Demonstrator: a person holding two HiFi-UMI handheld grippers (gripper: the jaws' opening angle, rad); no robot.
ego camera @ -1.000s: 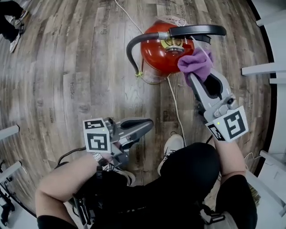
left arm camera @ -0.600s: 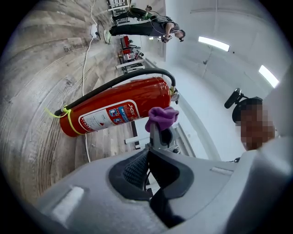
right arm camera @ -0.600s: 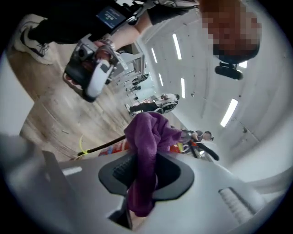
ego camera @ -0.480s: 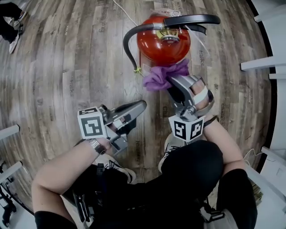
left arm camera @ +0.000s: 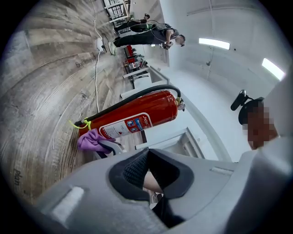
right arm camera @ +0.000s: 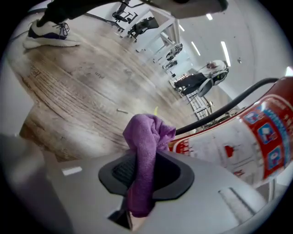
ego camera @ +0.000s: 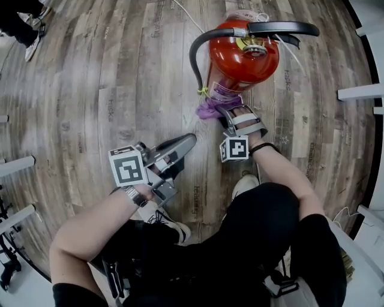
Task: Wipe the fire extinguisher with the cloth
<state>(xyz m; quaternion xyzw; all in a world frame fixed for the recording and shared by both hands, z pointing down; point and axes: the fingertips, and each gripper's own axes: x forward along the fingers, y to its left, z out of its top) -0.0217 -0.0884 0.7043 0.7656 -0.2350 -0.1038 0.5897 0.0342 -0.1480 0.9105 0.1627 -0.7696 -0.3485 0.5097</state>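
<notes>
A red fire extinguisher [ego camera: 243, 57] with a black hose and handle stands on the wood floor; it also shows in the left gripper view [left arm camera: 137, 117] and fills the right of the right gripper view [right arm camera: 247, 146]. My right gripper [ego camera: 223, 111] is shut on a purple cloth [ego camera: 210, 108], low beside the extinguisher's body near its white label. The bunched cloth [right arm camera: 145, 155] sticks out between the jaws. My left gripper [ego camera: 187, 143] is shut with nothing in it, held near my knee, apart from the extinguisher. The cloth [left arm camera: 91, 140] shows in its view too.
A white cable [ego camera: 186, 15] runs across the floor behind the extinguisher. White table legs [ego camera: 360, 93] stand at the right, metal frames [ego camera: 15, 168] at the left. Another person [left arm camera: 146, 34] stands far off. My shoe [ego camera: 243, 186] rests just below the right gripper.
My right gripper has dropped with the cloth from the extinguisher's top, down its side to near the base, rolling as it went. The left gripper has shifted slightly towards the extinguisher.
</notes>
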